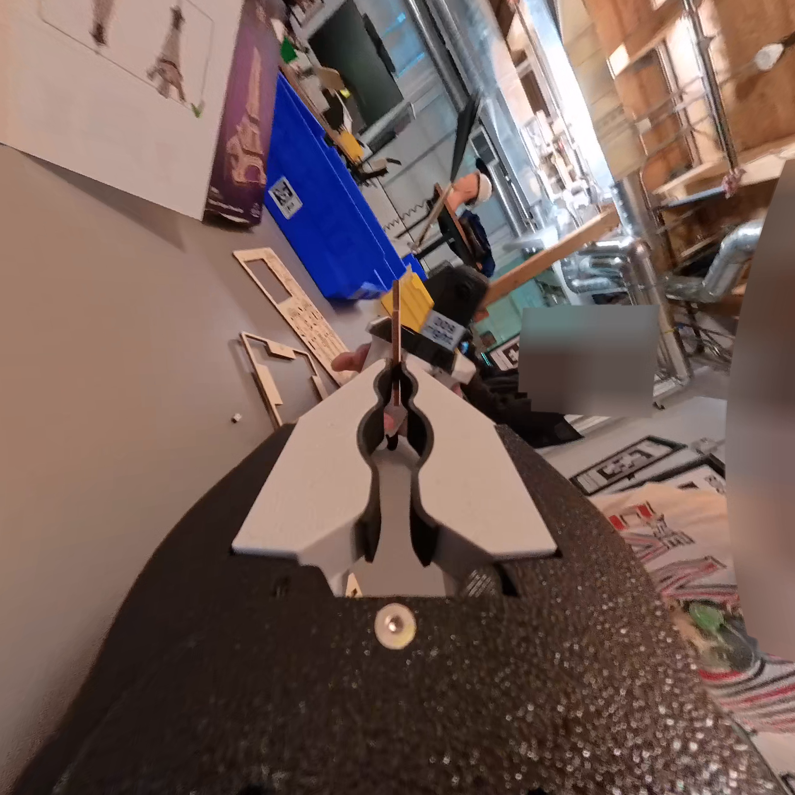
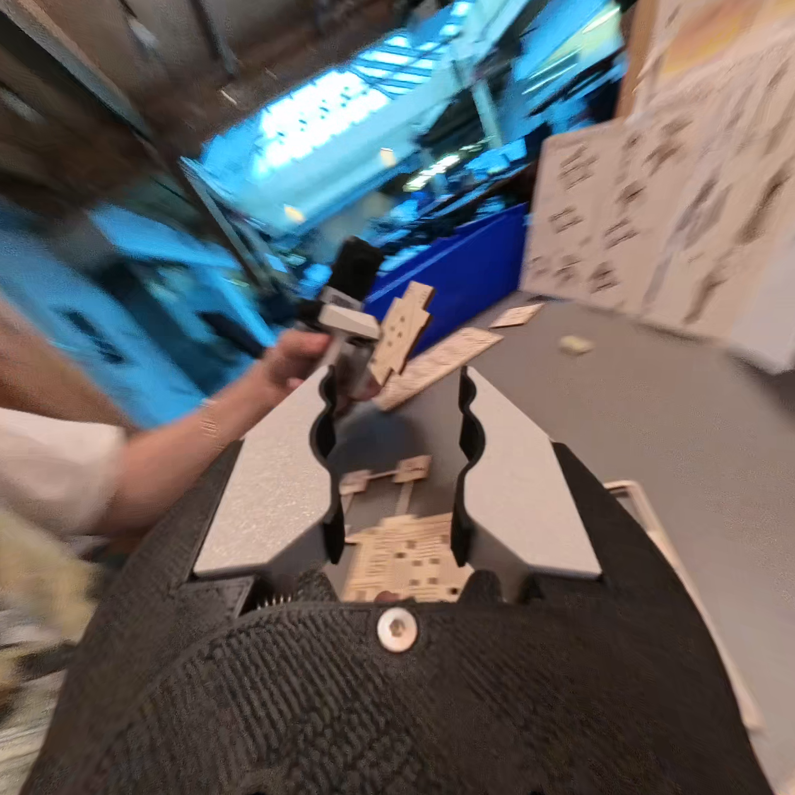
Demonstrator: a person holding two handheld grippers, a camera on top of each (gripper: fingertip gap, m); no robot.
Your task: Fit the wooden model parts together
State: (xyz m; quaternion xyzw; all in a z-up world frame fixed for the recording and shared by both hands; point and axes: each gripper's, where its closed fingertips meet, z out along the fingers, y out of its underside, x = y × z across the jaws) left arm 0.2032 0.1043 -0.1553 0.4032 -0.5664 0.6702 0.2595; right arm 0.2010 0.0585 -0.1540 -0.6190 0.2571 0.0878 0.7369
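Observation:
In the left wrist view my left gripper (image 1: pixel 395 368) is shut on a thin flat wooden part (image 1: pixel 395 318), seen edge-on and sticking out past the fingertips. The right wrist view shows the same part (image 2: pixel 402 331) face-on: stepped in outline, with small holes, held in the air by the left gripper (image 2: pixel 365 344). My right gripper (image 2: pixel 395 387) is open and empty, a little short of that part. Under it a punched wooden sheet (image 2: pixel 404 555) lies on the grey table (image 2: pixel 602 408). The right wrist view is blurred.
Two emptied wooden frames (image 1: pixel 292 309) (image 1: pixel 279 378) lie on the table. A blue bin (image 1: pixel 327 223), a purple box (image 1: pixel 245 142) and white instruction sheets (image 2: pixel 645 215) stand behind. A small wooden offcut (image 2: pixel 576 344) lies loose. A person's forearm (image 2: pixel 193 439) reaches in from the left.

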